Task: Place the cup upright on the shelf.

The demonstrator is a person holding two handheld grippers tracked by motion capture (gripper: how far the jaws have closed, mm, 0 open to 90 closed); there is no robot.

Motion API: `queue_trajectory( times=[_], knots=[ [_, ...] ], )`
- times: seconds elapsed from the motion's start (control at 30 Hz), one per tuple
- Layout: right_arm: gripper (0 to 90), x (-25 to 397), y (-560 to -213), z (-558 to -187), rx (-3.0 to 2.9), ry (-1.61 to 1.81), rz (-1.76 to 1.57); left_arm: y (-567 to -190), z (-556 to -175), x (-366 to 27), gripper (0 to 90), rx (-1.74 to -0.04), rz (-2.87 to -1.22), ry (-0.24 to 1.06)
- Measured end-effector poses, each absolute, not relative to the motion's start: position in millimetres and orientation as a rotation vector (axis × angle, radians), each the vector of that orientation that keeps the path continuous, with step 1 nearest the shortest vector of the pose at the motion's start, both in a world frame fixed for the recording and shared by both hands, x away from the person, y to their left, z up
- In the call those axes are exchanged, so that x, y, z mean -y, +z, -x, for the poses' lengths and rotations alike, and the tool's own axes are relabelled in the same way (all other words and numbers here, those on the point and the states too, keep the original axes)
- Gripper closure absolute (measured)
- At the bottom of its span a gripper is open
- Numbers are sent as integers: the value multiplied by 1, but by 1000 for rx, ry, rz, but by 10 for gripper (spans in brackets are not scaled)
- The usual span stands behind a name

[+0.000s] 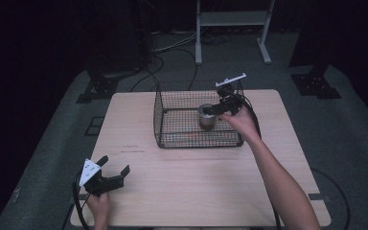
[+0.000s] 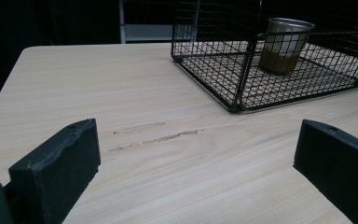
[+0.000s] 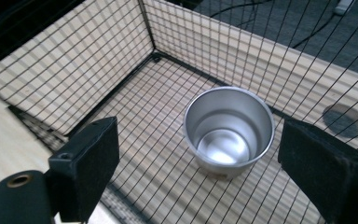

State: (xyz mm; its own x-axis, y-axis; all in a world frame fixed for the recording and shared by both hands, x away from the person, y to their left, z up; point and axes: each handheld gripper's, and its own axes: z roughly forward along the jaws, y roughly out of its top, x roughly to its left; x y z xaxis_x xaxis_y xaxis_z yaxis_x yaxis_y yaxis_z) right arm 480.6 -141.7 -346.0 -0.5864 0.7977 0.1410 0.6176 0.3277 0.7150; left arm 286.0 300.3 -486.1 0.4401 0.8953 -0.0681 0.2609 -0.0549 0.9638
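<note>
Pale desk [image 1: 196,167], wire basket [image 1: 165,117] near its far edge — right claw [image 3: 196,154] gapes wide, empty, over a light, slippery steel cup [image 3: 228,128]; grip its rim.

**Right gripper over the cup in the wire basket**

A black wire basket [image 1: 165,120] sits at the far middle of the wooden surface [image 1: 211,167]. A metal cup [image 1: 206,117] stands upright inside it. The right gripper [image 1: 213,109] hangs at the cup's rim. The left gripper [image 1: 115,165] rests at the near left corner, fingers spread apart.

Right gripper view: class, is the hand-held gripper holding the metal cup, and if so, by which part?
No. The right hand-held gripper is open above the metal cup, jaws apart, nothing held.
</note>
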Motion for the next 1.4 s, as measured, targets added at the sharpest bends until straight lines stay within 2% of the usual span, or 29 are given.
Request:
queue_trajectory(
  times=[0.77, 1.4],
  knots=[
    [126, 163, -340, -427, -2373, 1171, -1164, -486, -286, -300, 0, -1043, -1581, 716],
    [126, 184, -345, -400, -2382, 1185, -1143, -486, -286, -299, 0, -1041, -1584, 720]
  ],
)
